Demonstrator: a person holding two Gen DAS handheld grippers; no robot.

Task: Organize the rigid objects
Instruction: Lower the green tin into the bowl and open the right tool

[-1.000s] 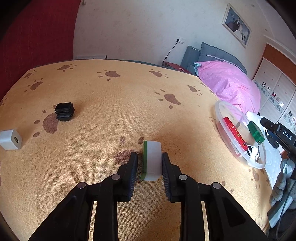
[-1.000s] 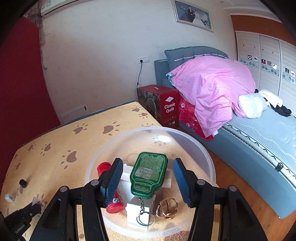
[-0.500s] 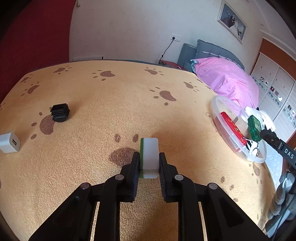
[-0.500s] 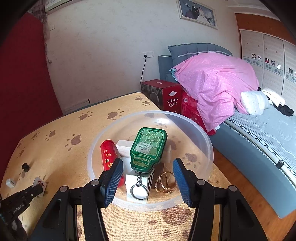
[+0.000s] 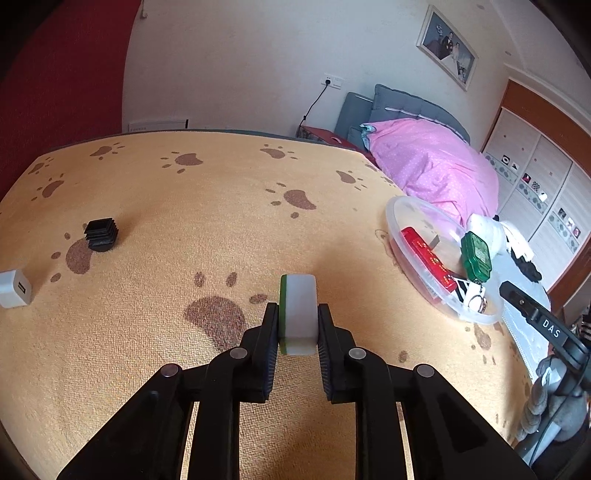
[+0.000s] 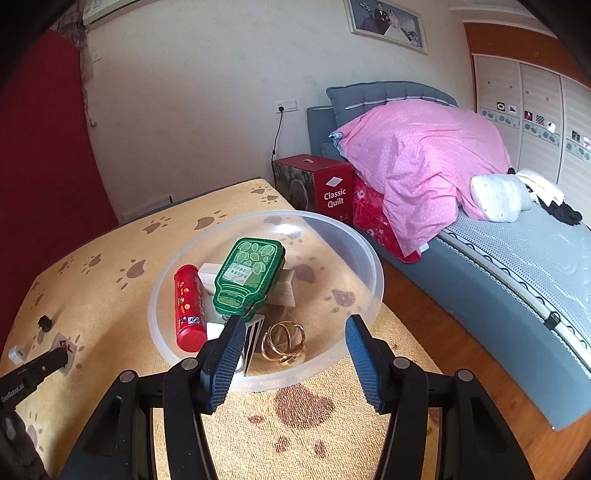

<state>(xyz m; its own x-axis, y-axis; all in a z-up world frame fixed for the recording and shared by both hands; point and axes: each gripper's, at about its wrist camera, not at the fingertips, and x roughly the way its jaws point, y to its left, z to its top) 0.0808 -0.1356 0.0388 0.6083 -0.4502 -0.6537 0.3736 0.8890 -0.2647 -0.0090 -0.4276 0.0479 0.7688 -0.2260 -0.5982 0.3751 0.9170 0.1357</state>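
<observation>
My left tool (image 5: 297,325) is clamped on the white-and-green tile (image 5: 298,314) over the paw-print carpeted table (image 5: 207,221). My right tool (image 6: 295,354) stands apart, empty, just before the clear bowl (image 6: 369,266) by the table's right edge, holding the green tin (image 6: 251,277) and red tube (image 6: 189,306). Past that edge, a bed (image 6: 517,258) with a pink quilt (image 6: 424,158).

A home bedroom was shown. A bed (image 6: 498,254) with a grey headboard (image 6: 384,98) and a pink quilt (image 6: 424,162) was seen along one side, and a framed wedding photo (image 6: 386,24) was hung on the wall above it. A wardrobe (image 6: 535,122) with sliding doors was placed at the far end. A red quilt box (image 6: 314,184) was set beside the bed, and a paw-print cloth (image 5: 221,206) was spread over the work surface.
</observation>
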